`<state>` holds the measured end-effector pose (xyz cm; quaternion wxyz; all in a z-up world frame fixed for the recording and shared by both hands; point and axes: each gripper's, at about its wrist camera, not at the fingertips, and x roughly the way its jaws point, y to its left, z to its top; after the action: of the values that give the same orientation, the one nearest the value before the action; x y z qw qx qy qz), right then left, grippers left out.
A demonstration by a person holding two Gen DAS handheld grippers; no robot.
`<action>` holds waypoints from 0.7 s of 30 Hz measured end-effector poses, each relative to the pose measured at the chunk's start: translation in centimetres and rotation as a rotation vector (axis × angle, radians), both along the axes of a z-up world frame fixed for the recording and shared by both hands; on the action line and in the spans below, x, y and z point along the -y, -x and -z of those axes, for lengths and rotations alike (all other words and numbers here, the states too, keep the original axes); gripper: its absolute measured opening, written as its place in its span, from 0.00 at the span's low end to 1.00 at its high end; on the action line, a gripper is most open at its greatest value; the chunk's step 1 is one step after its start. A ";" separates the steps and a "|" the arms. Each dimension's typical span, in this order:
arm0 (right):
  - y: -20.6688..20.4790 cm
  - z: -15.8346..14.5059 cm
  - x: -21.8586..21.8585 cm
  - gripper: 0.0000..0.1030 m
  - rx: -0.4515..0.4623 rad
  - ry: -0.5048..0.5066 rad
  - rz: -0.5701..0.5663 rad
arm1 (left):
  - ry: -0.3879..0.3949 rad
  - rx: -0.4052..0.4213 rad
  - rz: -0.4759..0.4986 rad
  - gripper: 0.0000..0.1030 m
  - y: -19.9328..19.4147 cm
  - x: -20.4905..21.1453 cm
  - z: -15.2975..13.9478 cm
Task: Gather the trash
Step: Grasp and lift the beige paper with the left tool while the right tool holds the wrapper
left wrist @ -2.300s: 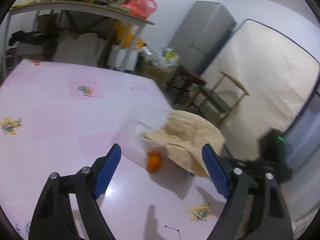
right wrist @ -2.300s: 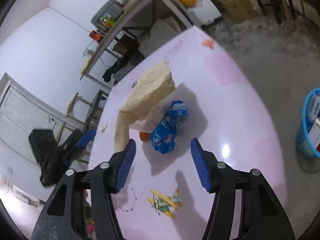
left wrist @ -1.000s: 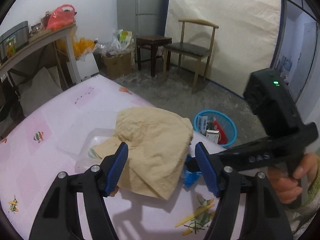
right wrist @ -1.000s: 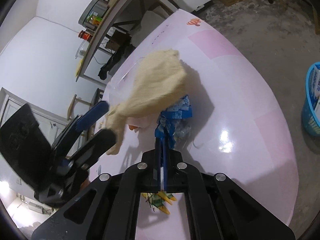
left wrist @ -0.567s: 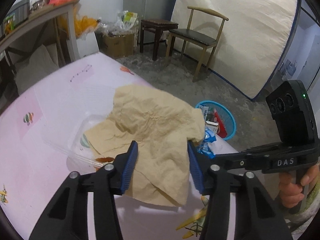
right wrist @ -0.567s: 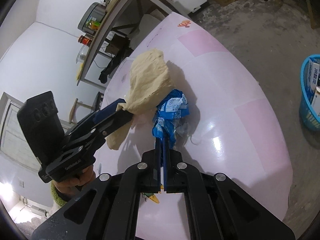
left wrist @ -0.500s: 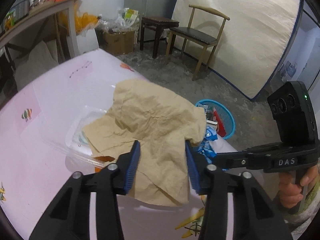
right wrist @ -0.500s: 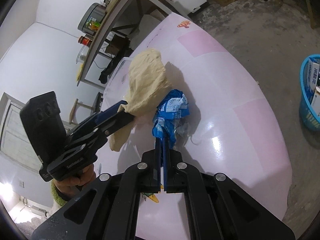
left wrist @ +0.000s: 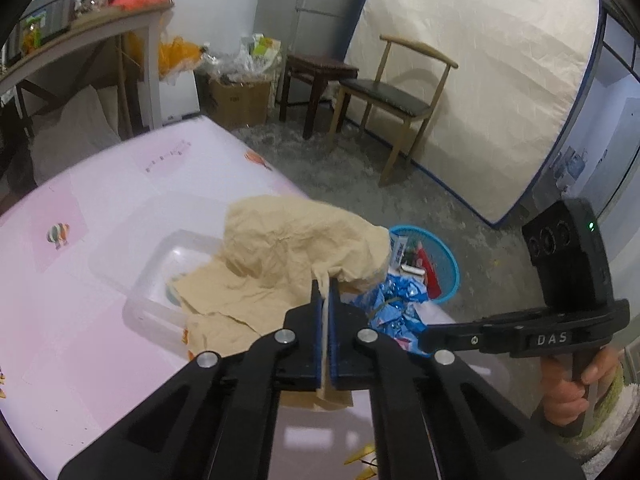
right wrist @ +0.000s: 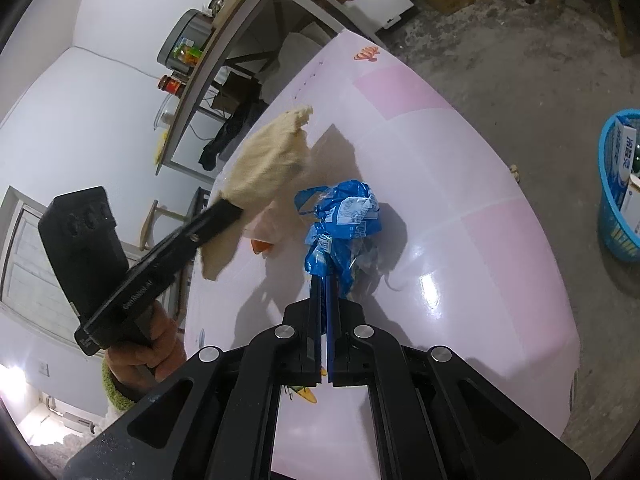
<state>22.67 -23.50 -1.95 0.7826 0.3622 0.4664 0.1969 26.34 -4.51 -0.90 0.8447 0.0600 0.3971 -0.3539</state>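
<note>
Left wrist view, left gripper (left wrist: 325, 280) clamped on crumpled tan paper (left wrist: 296, 240) above clear plastic container (left wrist: 160, 276), blue basket (left wrist: 436, 264) beyond table edge, right wrist view alone reveals right gripper (right wrist: 323, 276) pinching blue wrapper (right wrist: 344, 220) beside the paper, over pink table (right wrist: 480, 240).

wooden chair (left wrist: 394, 92), upright mattress (left wrist: 472, 80), cardboard box (left wrist: 239, 101)

Black left gripper (left wrist: 325, 292) and right gripper (right wrist: 323, 280), blue-lined jaws, silver screws

Crumpled tan paper (left wrist: 292, 248) bulges mid-frame over a clear tub (left wrist: 160, 276); the blue wrapper (right wrist: 344, 224) (scrunched, shiny) sits centre, lifted.
</note>
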 end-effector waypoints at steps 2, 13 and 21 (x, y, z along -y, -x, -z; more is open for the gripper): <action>0.1 -0.1 0.1 0.01 0.005 -0.001 0.001 | 0.017 0.016 -0.013 0.01 0.0 -0.5 -0.7; 0.7 -0.5 0.6 0.01 0.026 -0.006 0.010 | 0.099 0.125 -0.079 0.01 0.5 -3.4 -4.7; 1.2 -1.6 0.9 0.01 0.052 -0.008 0.020 | 0.136 0.172 -0.089 0.01 2.0 -4.2 -7.3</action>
<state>21.44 -24.40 -0.39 0.7949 0.3647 0.4414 0.2005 24.35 -0.33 6.43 0.8927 0.0151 0.3004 -0.3355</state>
